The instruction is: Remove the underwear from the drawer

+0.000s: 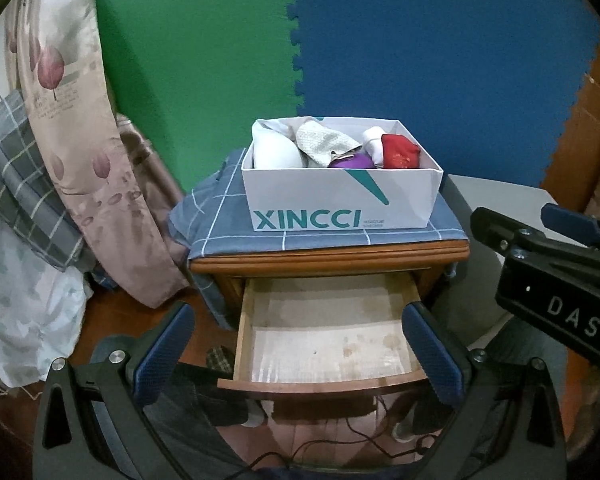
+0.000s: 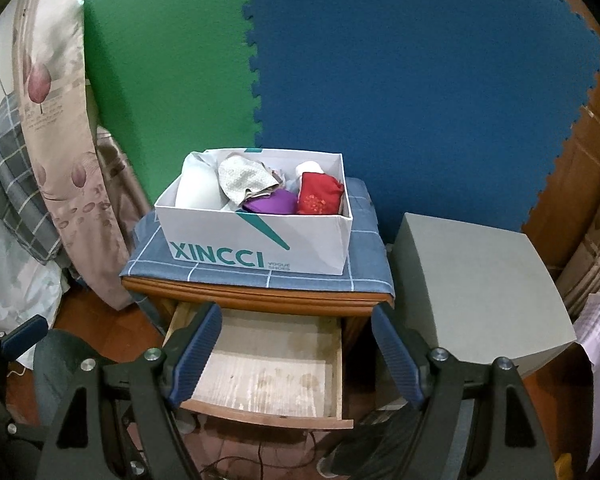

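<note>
My left tool (image 1: 300, 354) and right tool (image 2: 298, 354) both hang released, nothing between their blue pads, over the pulled-out drawer (image 2: 268, 372), its stained bottom bare. The underwear (image 2: 320, 194), bundled red, purple and pale, sits in the white box (image 2: 260, 248) atop the cloth-covered nightstand (image 2: 256, 300), against green and blue foam mats (image 2: 380, 100). Individual garments are hard to make out.
</note>
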